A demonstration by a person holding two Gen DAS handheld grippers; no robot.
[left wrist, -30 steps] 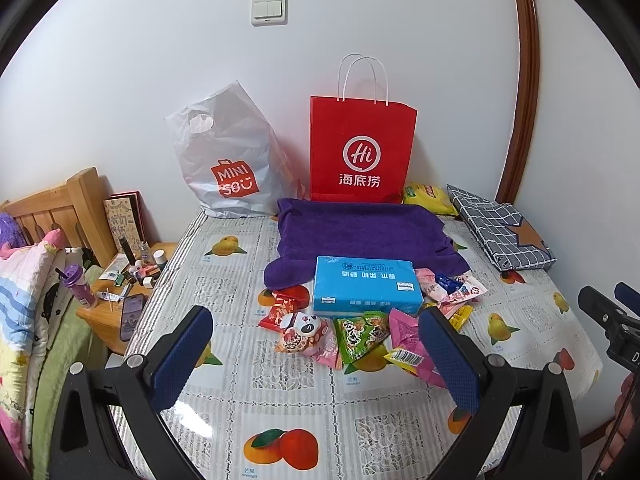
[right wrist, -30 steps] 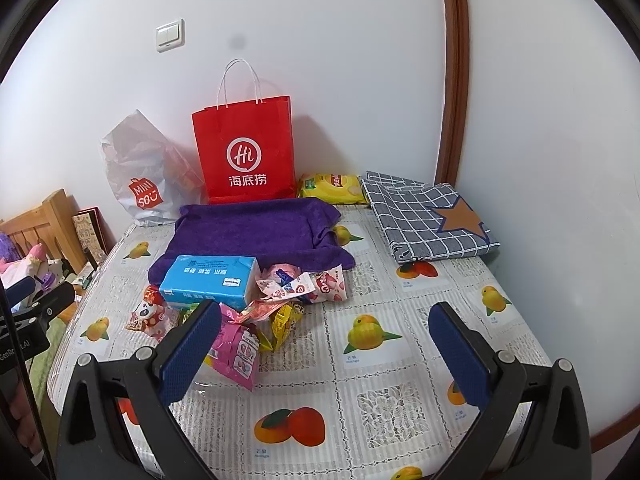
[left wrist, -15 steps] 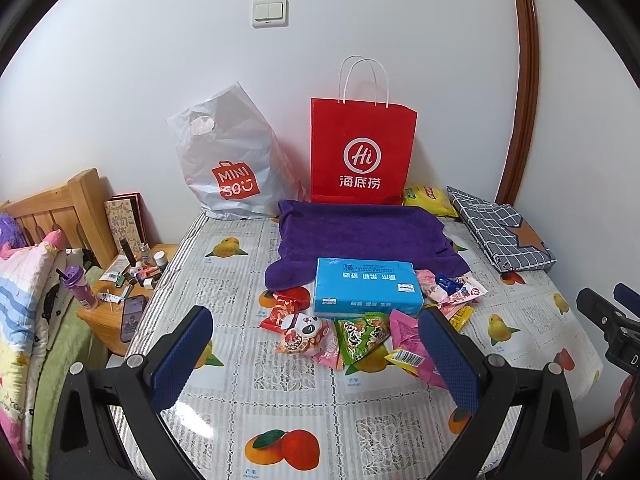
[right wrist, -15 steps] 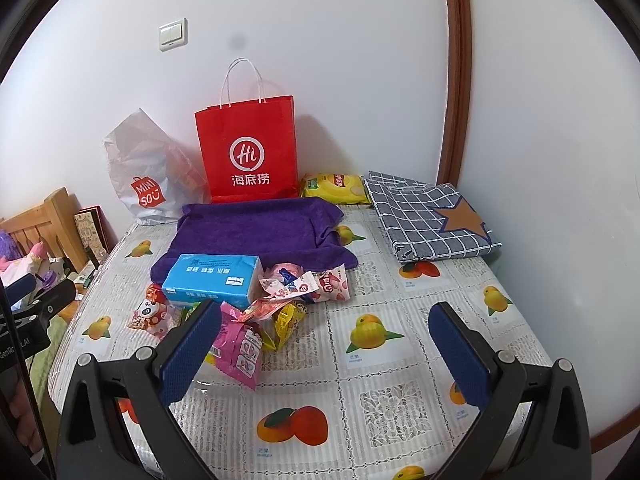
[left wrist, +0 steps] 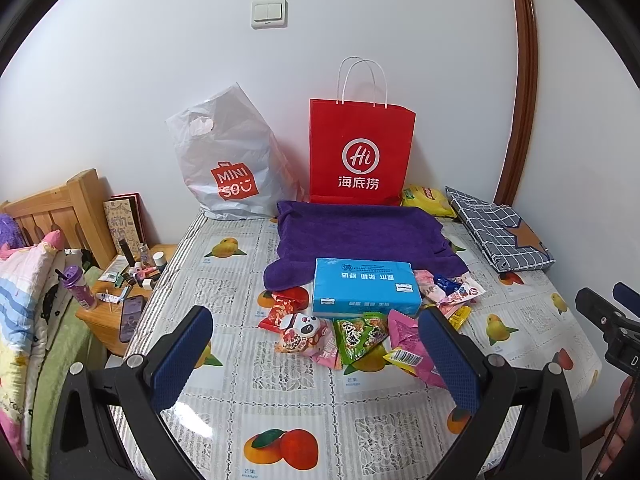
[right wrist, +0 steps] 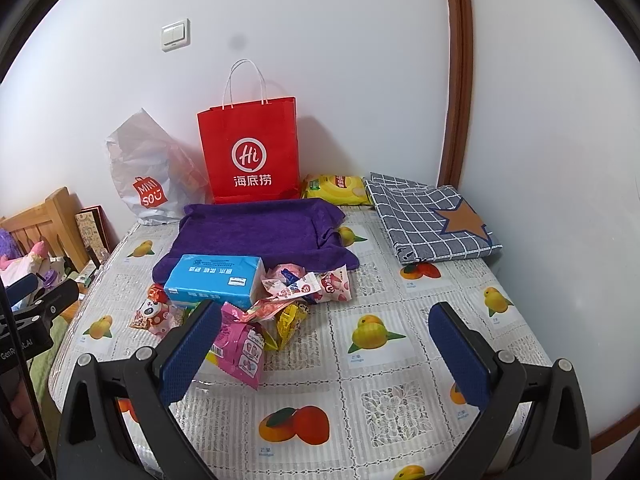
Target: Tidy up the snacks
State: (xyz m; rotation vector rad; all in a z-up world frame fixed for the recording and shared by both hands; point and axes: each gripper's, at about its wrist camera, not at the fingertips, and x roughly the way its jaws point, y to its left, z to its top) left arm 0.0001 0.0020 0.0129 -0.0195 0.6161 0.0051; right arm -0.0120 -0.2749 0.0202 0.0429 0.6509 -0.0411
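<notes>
A: What was at the left of the left wrist view?

B: A wooden nightstand (left wrist: pixel 105 312) with small bottles stood at the middle left, beside the table (left wrist: pixel 224 360) with the fruit-print cover. At the upper left of centre a white plastic bag (left wrist: pixel 228 160) leaned on the wall, and a red paper bag (left wrist: pixel 360 156) stood upright next to it.

A: And the snacks?

B: The snack packets (left wrist: pixel 352 336) lay in a loose pile at the centre, touching the front edge of a blue tissue pack (left wrist: pixel 366 286). That pack lay partly on a purple towel (left wrist: pixel 356 232). A yellow chip bag (right wrist: pixel 336 189) lay behind, beside a folded checked cloth (right wrist: pixel 428 216) at the right.

A: How were the fingers?

B: The left gripper (left wrist: pixel 316 358) had its fingers wide apart and held nothing, low in the frame before the pile. The right gripper (right wrist: pixel 324 354) was also spread wide and empty, its left finger (right wrist: pixel 190 350) in front of a pink packet (right wrist: pixel 240 344).
</notes>
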